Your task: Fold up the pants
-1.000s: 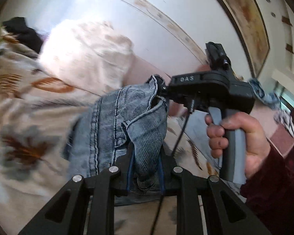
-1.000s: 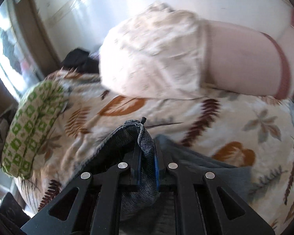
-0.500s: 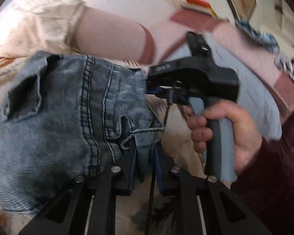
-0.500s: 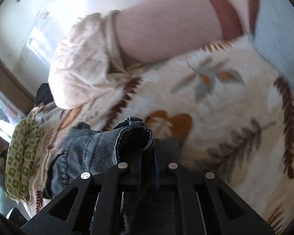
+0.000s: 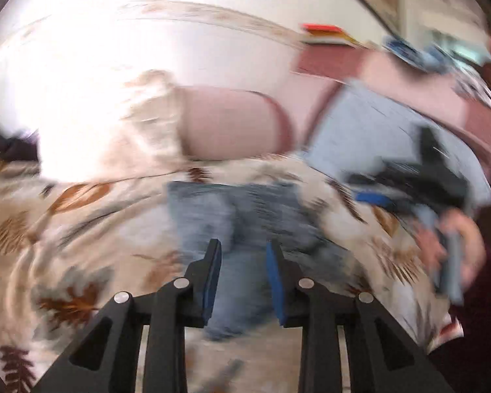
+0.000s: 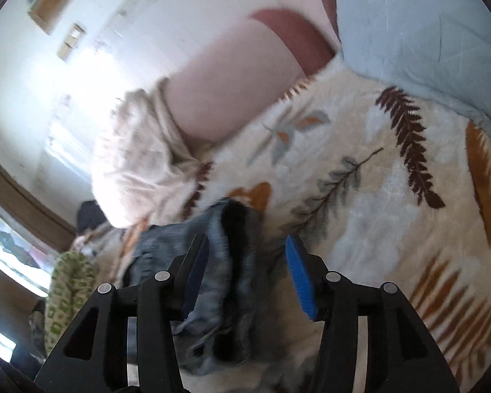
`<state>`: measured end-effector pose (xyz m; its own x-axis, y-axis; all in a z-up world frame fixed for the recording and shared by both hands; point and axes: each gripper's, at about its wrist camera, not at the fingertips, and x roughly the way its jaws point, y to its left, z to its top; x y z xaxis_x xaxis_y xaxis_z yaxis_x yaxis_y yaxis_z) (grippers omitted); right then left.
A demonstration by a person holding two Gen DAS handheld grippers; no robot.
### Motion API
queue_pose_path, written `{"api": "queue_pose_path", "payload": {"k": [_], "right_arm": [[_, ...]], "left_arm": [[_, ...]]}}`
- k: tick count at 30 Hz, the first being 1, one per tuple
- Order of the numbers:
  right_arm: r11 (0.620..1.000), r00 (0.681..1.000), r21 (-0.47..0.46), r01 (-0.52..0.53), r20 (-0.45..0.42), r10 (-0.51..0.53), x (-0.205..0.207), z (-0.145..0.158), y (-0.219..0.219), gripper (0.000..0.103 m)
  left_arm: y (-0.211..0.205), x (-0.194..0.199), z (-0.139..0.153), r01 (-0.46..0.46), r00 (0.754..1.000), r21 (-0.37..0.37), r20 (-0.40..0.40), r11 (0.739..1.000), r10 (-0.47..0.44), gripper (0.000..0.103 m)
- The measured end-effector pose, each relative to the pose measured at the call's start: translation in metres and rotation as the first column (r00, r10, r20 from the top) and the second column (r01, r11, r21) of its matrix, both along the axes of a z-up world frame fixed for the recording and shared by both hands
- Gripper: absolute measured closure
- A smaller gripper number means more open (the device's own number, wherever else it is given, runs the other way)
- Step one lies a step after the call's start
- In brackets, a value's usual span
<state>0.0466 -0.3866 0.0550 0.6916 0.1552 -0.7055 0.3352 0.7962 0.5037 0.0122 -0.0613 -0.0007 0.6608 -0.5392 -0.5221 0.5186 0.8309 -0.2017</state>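
both fingers opening (pads (image 5: 212, 278) apart), left gripper (image 5: 244, 245) empty, right gripper (image 6: 245, 242) around loose jeans (image 6: 226, 262)

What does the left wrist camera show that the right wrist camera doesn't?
Only the left wrist view shows the right gripper in the person's hand, and the left gripper, jaws opening, nothing pinched. Only the right wrist view shows a green patterned cloth and the right gripper's own jaws opening around bunched denim. Both show the jeans on the leaf-print blanket, the pink pillow and the pale blue pillow.
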Motion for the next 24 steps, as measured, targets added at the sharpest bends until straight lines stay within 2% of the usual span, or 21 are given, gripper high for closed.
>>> {"api": "queue_pose_path", "payload": {"k": [4,7,11,14,17,19,21,24], "right_arm": [[0.997,0.996,0.009,-0.081,0.046,0.08,-0.003,0.01,0.042,0.053],[0.985,0.985,0.049,-0.166,0.051,0.163,0.003,0.005,0.072,0.053],[0.971,0.975,0.085,-0.222,0.02,0.221,0.012,-0.01,0.094,0.053],[0.973,0.972,0.081,-0.217,-0.079,0.223,0.021,-0.032,0.095,0.053],[0.97,0.945,0.052,-0.237,-0.218,0.242,0.022,-0.057,0.096,0.056],[0.962,0.922,0.043,-0.271,-0.273,0.273,0.017,-0.068,0.094,0.058],[0.956,0.916,0.068,-0.287,-0.273,0.294,0.011,-0.072,0.087,0.062],[0.948,0.911,0.109,-0.299,-0.262,0.318,0.004,-0.073,0.079,0.062]], "left_arm": [[0.011,0.027,-0.019,-0.092,0.991,-0.011,-0.095,0.996,0.09,0.073],[0.003,0.032,-0.031,-0.093,0.989,0.019,-0.113,0.995,0.095,0.073],[-0.015,0.032,-0.045,-0.072,0.988,0.084,-0.134,0.994,0.082,0.073],[-0.027,0.029,-0.053,-0.044,0.988,0.165,-0.14,0.985,0.067,0.073],[-0.033,0.029,-0.062,-0.019,0.983,0.195,-0.176,0.981,0.054,0.072],[-0.042,0.026,-0.072,0.0,0.984,0.261,-0.17,0.965,0.046,0.072],[-0.05,0.021,-0.077,0.008,0.99,0.311,-0.138,0.95,0.037,0.072],[-0.049,0.024,-0.076,0.001,0.987,0.295,-0.156,0.956,0.047,0.072]]}}
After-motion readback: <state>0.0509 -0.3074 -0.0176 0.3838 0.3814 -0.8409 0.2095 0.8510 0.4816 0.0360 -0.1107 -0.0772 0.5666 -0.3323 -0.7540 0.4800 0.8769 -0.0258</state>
